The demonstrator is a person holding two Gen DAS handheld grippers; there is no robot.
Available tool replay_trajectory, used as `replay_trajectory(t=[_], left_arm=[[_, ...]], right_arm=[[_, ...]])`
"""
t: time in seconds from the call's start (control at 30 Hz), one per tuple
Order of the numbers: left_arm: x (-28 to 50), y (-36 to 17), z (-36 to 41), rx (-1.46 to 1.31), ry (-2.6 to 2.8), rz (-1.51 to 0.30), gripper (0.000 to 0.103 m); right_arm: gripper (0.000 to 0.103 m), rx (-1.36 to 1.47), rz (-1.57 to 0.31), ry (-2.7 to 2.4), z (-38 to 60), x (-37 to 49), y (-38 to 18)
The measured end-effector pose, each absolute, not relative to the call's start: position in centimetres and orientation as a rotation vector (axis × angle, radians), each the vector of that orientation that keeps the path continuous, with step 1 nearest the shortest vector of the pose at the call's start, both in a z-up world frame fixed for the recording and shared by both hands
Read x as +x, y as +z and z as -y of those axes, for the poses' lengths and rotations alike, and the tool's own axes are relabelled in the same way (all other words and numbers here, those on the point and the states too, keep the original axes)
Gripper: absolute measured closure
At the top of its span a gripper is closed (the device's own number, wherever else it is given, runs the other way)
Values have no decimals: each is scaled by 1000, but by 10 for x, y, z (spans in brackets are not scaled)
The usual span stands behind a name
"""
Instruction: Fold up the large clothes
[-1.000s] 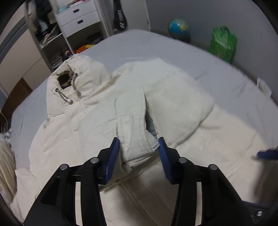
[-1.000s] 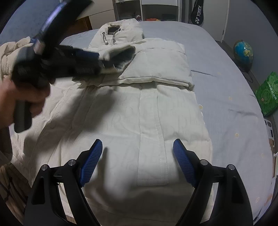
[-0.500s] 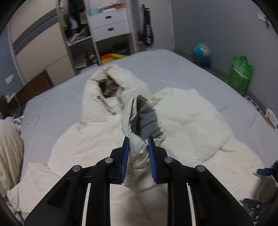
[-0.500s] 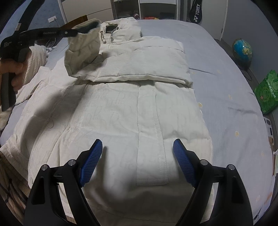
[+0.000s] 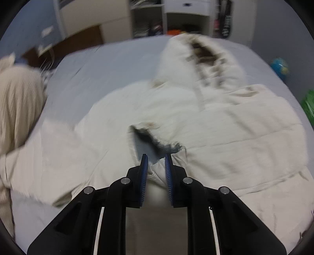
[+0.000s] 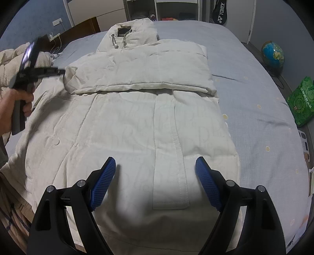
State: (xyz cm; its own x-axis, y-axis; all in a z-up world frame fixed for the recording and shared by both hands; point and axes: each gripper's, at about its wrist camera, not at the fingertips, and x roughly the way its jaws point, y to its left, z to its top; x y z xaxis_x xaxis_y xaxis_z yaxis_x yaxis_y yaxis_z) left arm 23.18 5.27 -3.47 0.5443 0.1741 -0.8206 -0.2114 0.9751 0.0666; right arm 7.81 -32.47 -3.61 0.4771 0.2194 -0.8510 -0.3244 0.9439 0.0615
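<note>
A large cream hooded puffer coat (image 6: 153, 121) lies face up on the grey bed, hood (image 6: 133, 33) at the far end. One sleeve (image 6: 141, 72) is folded across its chest. My left gripper (image 5: 156, 162) is shut on that sleeve's cuff (image 5: 157, 170), its grey lining showing; in the right wrist view the left gripper (image 6: 58, 71) holds the cuff at the coat's left side. My right gripper (image 6: 155, 176) is open and empty, hovering over the coat's lower front placket (image 6: 172, 157).
A cream knitted blanket (image 6: 11, 64) is bunched at the bed's left edge. A globe (image 6: 272, 54) and a green bag (image 6: 302, 100) stand on the floor to the right. Shelves and drawers (image 5: 184, 13) are beyond the bed's far end.
My left gripper has carried the cuff leftward and down across the chest to the coat's left side. The right gripper has not moved.
</note>
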Motion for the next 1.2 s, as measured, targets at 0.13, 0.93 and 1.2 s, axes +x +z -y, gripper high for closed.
replay_trajectory(t=[0.13,0.93,1.2], left_arm=[[215,-41,-79,-86,297,-981,49],[65,-66,-271,-584,492,-920,8],[25,-81,-328,-760,543,-866,8]], right_arm=[[24,-122,-1027,328,323,79,-37],[24,-154,-1040,317,319,80,-40],[24,-170,-1053,308,317,81,-42]])
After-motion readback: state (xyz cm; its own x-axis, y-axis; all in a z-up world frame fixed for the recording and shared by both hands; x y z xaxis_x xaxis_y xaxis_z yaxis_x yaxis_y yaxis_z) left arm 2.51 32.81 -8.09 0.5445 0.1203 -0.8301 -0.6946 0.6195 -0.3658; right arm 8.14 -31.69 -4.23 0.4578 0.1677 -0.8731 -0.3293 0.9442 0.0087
